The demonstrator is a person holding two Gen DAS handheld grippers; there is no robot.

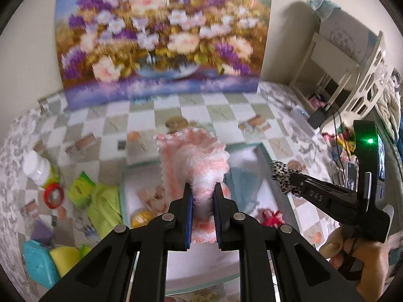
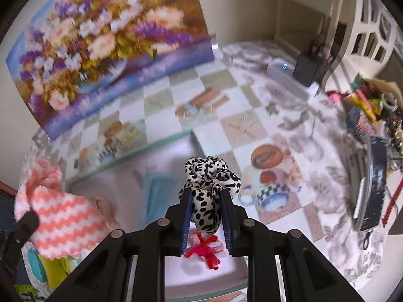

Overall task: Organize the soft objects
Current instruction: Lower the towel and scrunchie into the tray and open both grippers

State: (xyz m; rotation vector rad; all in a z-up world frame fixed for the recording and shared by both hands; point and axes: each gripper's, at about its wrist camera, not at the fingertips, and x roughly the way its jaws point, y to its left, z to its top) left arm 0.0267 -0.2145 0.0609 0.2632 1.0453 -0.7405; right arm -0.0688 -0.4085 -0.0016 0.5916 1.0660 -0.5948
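Note:
My left gripper (image 1: 203,188) is shut on a fluffy pink-and-white striped cloth (image 1: 194,158) and holds it above a white tray with a teal rim (image 1: 268,156). The cloth also shows in the right wrist view (image 2: 63,216) at the left. My right gripper (image 2: 205,196) is shut on a leopard-print scrunchie (image 2: 210,181) above the same tray (image 2: 141,151); the scrunchie shows in the left wrist view (image 1: 283,175) at the right. In the tray lie a blue cloth (image 2: 158,191), a red-and-pink yarn item (image 2: 205,248) and a beige cloth (image 1: 153,197).
A large flower painting (image 1: 161,32) leans on the wall behind the checked tablecloth. Left of the tray lie green cloths (image 1: 103,209), a red tape roll (image 1: 53,195), a white bottle (image 1: 36,167), a teal case (image 1: 40,264). A phone (image 2: 370,183) and clutter sit at the right.

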